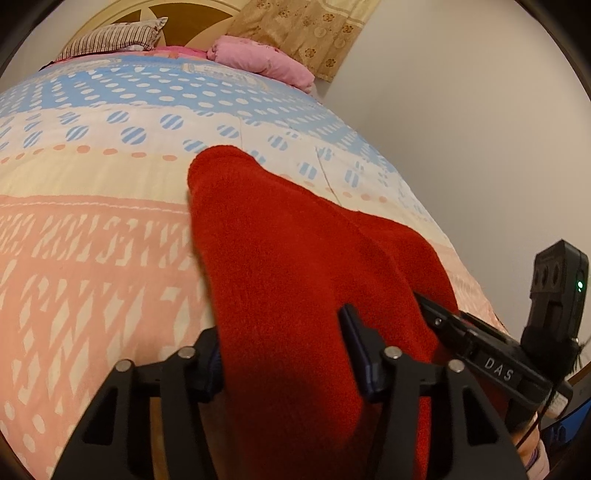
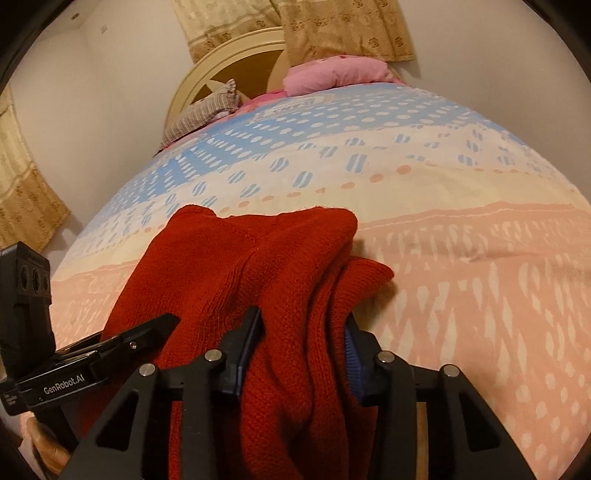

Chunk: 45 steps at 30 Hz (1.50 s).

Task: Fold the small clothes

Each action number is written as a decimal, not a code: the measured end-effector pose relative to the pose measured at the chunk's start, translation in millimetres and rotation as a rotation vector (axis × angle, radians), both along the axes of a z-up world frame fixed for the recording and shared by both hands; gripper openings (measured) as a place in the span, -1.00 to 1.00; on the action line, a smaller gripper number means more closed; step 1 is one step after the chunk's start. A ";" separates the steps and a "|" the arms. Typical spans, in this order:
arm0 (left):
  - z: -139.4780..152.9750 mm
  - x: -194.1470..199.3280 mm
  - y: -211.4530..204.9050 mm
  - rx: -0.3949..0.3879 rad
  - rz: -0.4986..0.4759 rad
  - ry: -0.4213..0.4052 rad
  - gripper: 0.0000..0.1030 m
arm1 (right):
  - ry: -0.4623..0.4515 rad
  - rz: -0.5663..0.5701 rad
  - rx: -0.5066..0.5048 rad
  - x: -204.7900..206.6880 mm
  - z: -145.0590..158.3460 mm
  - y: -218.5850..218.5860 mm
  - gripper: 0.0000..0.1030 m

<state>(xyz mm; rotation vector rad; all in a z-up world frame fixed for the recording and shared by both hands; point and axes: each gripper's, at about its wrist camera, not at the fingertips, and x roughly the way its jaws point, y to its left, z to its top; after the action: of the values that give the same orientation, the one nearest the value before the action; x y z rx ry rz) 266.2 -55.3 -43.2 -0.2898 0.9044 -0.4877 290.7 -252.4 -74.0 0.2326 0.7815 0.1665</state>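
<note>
Both hand-held grippers, left [image 1: 284,354] and right [image 2: 303,350], clamp the red knit [image 2: 251,266] bunched at the bed's [image 2: 461,258] near edge. Far beyond, the bedspread lies flat up to the pillows [image 2: 332,74].

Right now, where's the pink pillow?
In both views the pink pillow lies at the bed's far end, below the curtain, beside the striped pillow.
</note>
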 end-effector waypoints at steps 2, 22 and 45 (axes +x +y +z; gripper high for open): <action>4.5 -3.8 0.6 0.013 0.000 -0.009 -0.15 | 0.001 -0.019 -0.026 -5.7 4.6 5.4 -0.24; 58.9 -86.0 -1.4 0.175 -0.085 -0.075 -0.30 | -0.098 -0.102 0.080 -133.9 73.4 28.1 -0.31; 98.8 -156.1 -25.1 0.193 -0.195 -0.177 -0.32 | -0.210 -0.184 0.032 -243.7 110.3 13.2 -0.54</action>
<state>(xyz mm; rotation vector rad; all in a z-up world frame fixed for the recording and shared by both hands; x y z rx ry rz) 110.1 -80.4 55.6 0.0183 0.8036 -0.5910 47.0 -239.2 36.2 0.3109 0.5454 0.0291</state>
